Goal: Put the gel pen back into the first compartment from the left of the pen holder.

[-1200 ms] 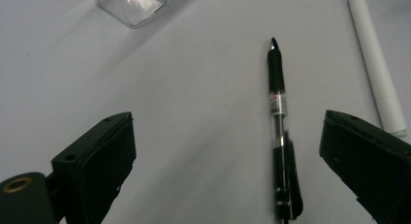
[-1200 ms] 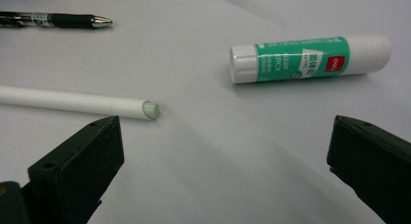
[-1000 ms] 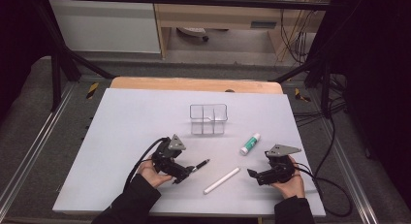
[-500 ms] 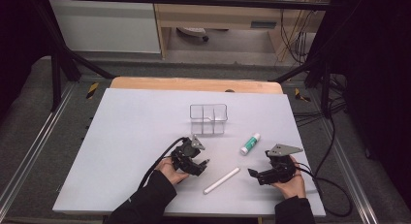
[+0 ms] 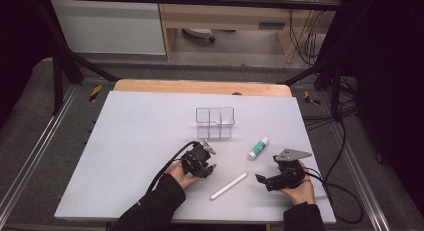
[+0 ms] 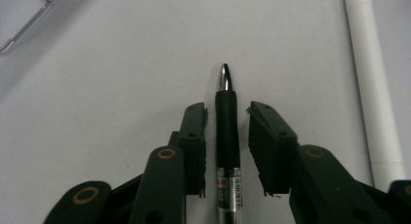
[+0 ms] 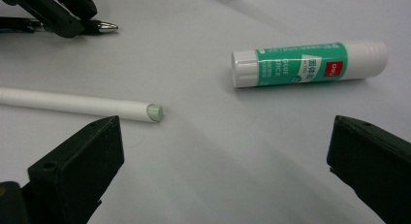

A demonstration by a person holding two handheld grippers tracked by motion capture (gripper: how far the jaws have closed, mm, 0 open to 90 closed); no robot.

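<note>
The white table takes up most of the high view w/ a wooden strip along its far edge, and the stationery sits bunched mid-to-right, prob. so both hands reach it w/o stretching. Far centre stands a clear divided organiser, upright w/ nothing visible in it, looking like the place the loose items are meant to go. The right gripper waits near the right edge, jaws spread wide w/ nothing between them, aimed toward the glue stick & white tube, which lie flat & apart in front of it; it seems parked till the left side is done. The left gripper is low on the table, left of centre & nearer than the organiser, lined up along the black pen so the barrel runs straight down the gap. Its jaws have just been closing on that pen; a thin gap shows each side, so the pads aren't pressing yet & the pen lies flat on the table, silver tip pointing away. The white tube is just right of it, clear of the jaws.
</note>
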